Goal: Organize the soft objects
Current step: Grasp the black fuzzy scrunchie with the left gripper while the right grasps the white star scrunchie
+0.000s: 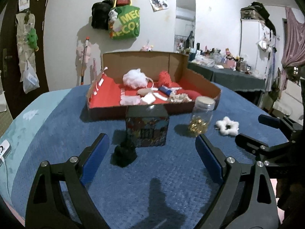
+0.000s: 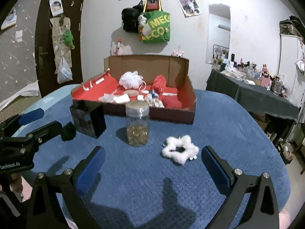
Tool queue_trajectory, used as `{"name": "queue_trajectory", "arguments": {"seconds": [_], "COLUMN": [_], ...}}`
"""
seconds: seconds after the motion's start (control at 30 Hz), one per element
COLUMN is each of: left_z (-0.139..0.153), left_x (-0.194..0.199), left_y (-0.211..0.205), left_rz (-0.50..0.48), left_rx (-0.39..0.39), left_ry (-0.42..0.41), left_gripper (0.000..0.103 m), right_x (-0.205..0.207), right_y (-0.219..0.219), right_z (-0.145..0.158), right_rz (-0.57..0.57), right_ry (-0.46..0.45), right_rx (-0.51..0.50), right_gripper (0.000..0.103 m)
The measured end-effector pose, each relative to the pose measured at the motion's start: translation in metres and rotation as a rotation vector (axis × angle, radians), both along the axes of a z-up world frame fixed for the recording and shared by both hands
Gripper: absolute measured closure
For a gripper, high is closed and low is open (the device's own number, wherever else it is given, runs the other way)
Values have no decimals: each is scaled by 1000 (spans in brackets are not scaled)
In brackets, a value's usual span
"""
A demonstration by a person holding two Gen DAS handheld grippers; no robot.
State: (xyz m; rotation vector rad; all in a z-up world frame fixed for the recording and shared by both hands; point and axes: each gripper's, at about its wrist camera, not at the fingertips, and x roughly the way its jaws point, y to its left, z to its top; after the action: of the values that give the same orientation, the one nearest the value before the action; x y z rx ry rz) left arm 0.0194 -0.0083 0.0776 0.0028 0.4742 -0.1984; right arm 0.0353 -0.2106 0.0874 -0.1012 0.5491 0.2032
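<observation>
A black fluffy scrunchie lies on the blue blanket, just ahead of my left gripper, which is open and holds nothing. A white star-shaped fluffy scrunchie lies between and a little beyond the fingers of my right gripper, also open with nothing in it. The white scrunchie appears at the right in the left wrist view, the black one at the left in the right wrist view. Behind stands a cardboard box with a red lining, holding a white pouf, a red knitted item and several small soft pieces.
A patterned tin box and a clear jar with gold bits stand in front of the cardboard box. The blue blanket covers the surface. A cluttered dark table is at the right; bags hang on the far wall.
</observation>
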Motion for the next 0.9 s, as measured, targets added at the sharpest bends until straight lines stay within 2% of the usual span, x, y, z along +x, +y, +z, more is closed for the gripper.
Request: {"name": "queue_trajectory", "arguments": {"seconds": [0.43,0.73,0.77,0.83,0.87,0.9], "left_z": [-24,-34,-35,-39,-40,-42], "left_x": [30,58,62,70,73,76], "left_y": [22,36,36,39,40,41], "left_rz": [51,36,31,19,15,7], "left_rx": [54,79,78,72,68,61], "left_ry": [144,231,242,275,286,296], "left_gripper": [10,11,11,15,25,42], "right_x": [45,88,91,97,100,102], "right_y": [-25,-45,-46,-47,-47,-47], "right_z": [-27,-42,-43,-45,-46,-48], "right_rz": [7,1,4,8,12,17], "right_ry": [173,292,303,322,331,339], "right_rx": [10,-19,-21,-19,-17,-18], "right_gripper": [0,0,3,6,7,7]}}
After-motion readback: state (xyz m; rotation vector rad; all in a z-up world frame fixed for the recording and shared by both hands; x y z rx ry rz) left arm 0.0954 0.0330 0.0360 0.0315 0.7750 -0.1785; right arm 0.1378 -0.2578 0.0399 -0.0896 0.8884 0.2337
